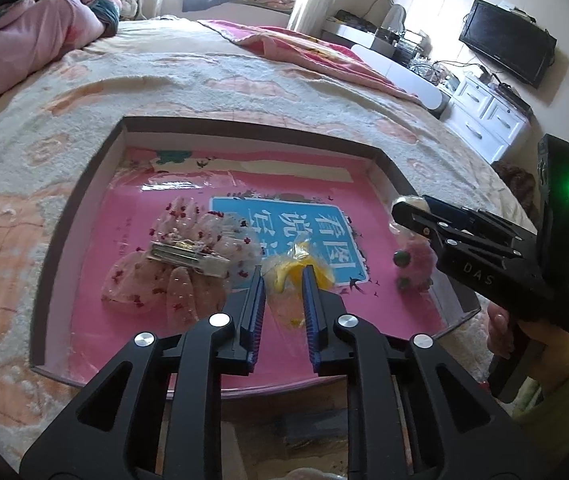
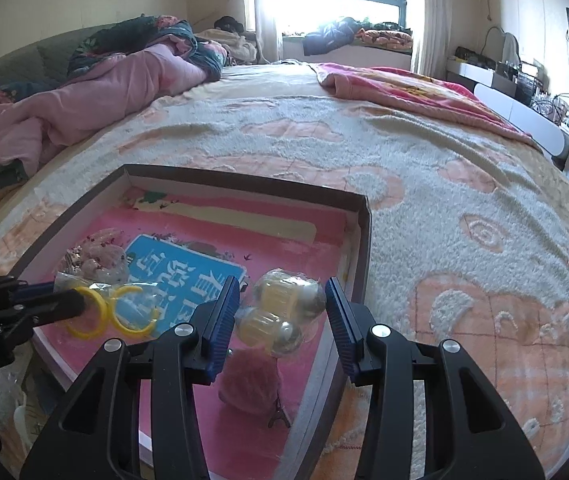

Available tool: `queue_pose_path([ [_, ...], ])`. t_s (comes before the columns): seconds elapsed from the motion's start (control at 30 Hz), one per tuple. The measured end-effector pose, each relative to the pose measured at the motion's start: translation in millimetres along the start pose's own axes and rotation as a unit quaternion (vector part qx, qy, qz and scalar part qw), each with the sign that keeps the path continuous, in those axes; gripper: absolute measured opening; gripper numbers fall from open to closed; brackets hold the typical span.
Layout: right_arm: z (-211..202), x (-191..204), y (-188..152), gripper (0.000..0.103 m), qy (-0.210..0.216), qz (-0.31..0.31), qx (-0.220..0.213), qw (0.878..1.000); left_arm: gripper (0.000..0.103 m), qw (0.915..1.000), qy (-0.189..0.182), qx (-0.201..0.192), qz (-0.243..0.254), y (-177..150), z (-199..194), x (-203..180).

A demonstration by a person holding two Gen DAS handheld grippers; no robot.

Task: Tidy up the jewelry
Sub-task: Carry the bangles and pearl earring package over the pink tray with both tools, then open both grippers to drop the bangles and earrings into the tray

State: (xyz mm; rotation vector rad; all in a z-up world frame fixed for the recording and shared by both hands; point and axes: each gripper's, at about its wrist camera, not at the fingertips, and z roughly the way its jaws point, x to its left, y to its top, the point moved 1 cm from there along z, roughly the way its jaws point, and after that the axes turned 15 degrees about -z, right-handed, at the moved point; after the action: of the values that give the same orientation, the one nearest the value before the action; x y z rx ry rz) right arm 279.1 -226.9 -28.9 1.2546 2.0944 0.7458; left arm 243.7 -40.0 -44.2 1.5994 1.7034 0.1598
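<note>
A: Where are the claws?

B: Both over the shallow box (image 2: 364,236) on the bed (image 2: 464,184). The left claw (image 1: 283,280) is parted only slightly, with the bagged yellow rings (image 2: 108,312) between its blue pads (image 1: 256,300); whether they press it, I cannot tell.

A: The right?

B: The right claw (image 2: 282,300) is about half open, pinching a clear packet of yellowish beads (image 2: 284,308), the box's right wall just beside it.

A: Room?

B: Left of the left claw lies a sheer bow clip (image 1: 184,256); beyond it, bare pink floor up to the far wall.
</note>
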Motion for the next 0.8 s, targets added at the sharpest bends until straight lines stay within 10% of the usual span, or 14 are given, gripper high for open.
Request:
queue_pose_path([
  [0.8,-37,0,-12,0.08,-0.007,0.016,-0.049,0.999,0.074,0.9984,-0.004,-0.057,0.001,2,-40,-2],
])
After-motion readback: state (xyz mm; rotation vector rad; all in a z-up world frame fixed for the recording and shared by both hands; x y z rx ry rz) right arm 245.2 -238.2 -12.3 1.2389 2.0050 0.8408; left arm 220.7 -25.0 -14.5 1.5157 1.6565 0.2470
